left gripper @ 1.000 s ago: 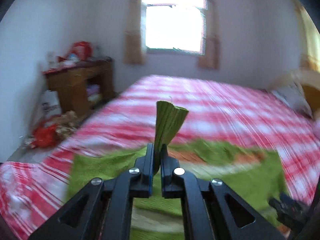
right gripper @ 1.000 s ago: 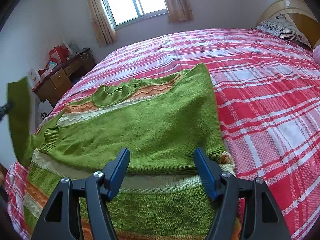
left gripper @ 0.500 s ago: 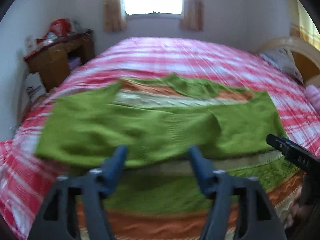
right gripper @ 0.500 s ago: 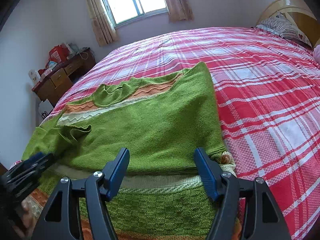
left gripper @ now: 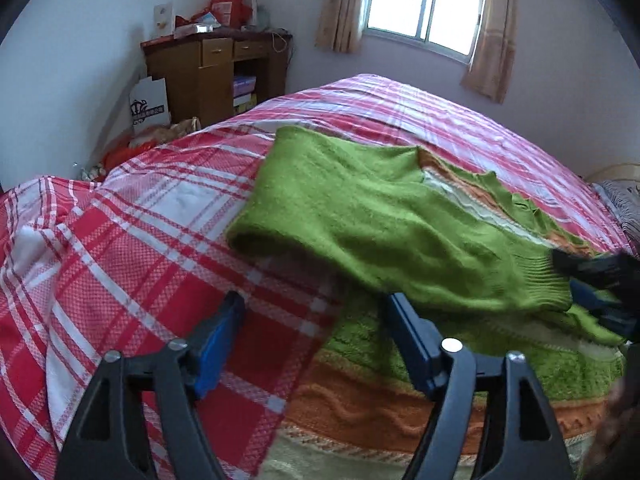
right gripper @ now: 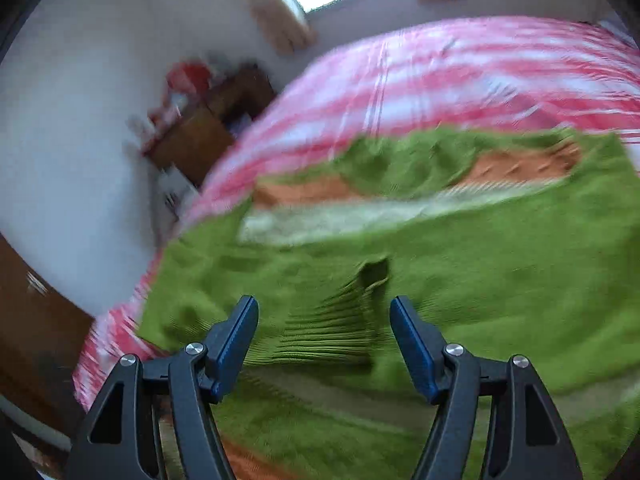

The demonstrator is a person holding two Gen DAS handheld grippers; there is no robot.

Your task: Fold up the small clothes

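The green knitted sweater with orange and cream stripes [left gripper: 400, 216] lies across the red-and-white checked bed [left gripper: 120, 240], near its foot edge. Both sleeves appear folded in over the chest, a ribbed cuff [right gripper: 332, 336] resting mid-body. The left claw [left gripper: 312, 336] and the right claw [right gripper: 322, 336] both hover with jaws apart, holding nothing. Judging from this, the body fold, hem to collar, remains.

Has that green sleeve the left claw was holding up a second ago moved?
Yes. The sleeve has come down from in front of the window and now lies folded across the sweater.
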